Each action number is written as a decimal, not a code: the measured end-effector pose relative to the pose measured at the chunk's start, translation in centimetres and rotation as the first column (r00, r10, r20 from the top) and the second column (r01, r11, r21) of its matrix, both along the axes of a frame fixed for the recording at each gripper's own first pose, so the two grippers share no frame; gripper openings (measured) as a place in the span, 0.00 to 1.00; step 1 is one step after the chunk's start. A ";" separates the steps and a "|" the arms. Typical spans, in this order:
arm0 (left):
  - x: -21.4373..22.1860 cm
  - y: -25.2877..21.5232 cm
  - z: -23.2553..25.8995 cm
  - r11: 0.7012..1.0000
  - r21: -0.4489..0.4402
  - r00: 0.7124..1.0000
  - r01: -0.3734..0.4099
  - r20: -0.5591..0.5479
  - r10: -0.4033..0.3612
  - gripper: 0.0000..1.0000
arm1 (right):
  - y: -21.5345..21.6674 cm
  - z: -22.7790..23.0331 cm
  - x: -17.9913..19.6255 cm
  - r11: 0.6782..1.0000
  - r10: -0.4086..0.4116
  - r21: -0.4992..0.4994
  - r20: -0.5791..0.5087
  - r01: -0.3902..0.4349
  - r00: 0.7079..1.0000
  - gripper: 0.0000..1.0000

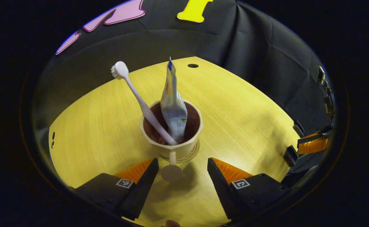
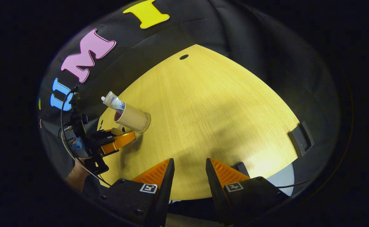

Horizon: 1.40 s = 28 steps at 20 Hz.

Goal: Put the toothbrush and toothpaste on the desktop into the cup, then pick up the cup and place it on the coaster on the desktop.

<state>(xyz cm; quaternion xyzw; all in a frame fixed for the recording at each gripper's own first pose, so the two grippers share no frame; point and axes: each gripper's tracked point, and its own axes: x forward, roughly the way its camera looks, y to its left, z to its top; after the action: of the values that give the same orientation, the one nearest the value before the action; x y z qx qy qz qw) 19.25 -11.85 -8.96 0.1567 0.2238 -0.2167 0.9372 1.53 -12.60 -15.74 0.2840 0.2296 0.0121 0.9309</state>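
Note:
A cream cup (image 1: pixel 171 138) with a brown inside stands upright on a round coaster (image 1: pixel 197 148) on the wooden table (image 1: pixel 241 119). Inside it a white toothbrush (image 1: pixel 137 97) leans to the left, head up, beside a white toothpaste tube (image 1: pixel 173 107) standing on end. A cream stub with a round end (image 1: pixel 171 172) juts from the cup's near side, between the fingers of my open left gripper (image 1: pixel 182 175), which touch nothing. The right gripper view shows the cup (image 2: pixel 134 118), the tube (image 2: pixel 113 101) and the left gripper (image 2: pixel 121 138) far left. My right gripper (image 2: pixel 189 170) is open and empty.
A dark hole (image 2: pixel 183 57) marks the table's far corner. Black brackets (image 2: pixel 301 138) sit on the table's right edge. A hand (image 2: pixel 77 173) holds the left gripper. The right gripper (image 1: pixel 310 143) appears at the table's right edge in the left gripper view.

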 end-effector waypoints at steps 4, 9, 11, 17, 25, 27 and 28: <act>-2.1 1.6 1.3 0.999 -0.018 0.998 -0.036 0.041 0.036 0.97 | 1.5 1.1 0.3 1.000 0.020 -0.023 0.016 -0.019 1.000 0.62; -6.3 6.5 3.3 0.981 -0.112 0.982 -0.160 0.079 0.169 0.97 | 6.3 2.9 1.2 0.991 0.103 -0.087 0.049 -0.098 0.994 0.62; -8.9 9.7 3.3 0.955 -0.168 0.962 -0.245 0.082 0.261 0.97 | 9.1 4.0 1.3 0.979 0.157 -0.147 0.073 -0.145 0.985 0.63; -14.0 13.8 2.6 0.910 -0.250 0.933 -0.332 0.055 0.356 0.97 | 14.3 6.0 2.1 0.951 0.253 -0.209 0.111 -0.226 0.961 0.65; -18.3 16.2 1.0 0.860 -0.329 0.908 -0.390 0.020 0.419 0.98 | 18.5 7.8 0.8 0.925 0.323 -0.262 0.158 -0.275 0.933 0.71; -19.0 16.1 0.7 0.856 -0.342 0.907 -0.389 0.021 0.420 0.98 | 19.0 7.8 0.2 0.923 0.325 -0.271 0.166 -0.274 0.931 0.72; -19.4 16.1 0.5 0.855 -0.346 0.908 -0.387 0.021 0.419 0.98 | 19.3 7.9 0.0 0.922 0.327 -0.271 0.169 -0.275 0.930 0.73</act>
<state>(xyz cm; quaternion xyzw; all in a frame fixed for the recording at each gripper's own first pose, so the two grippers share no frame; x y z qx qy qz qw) -0.16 4.20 -8.43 -0.0449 0.1666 -0.0427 0.9841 1.55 6.72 -7.85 0.1263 0.1704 0.1574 0.9645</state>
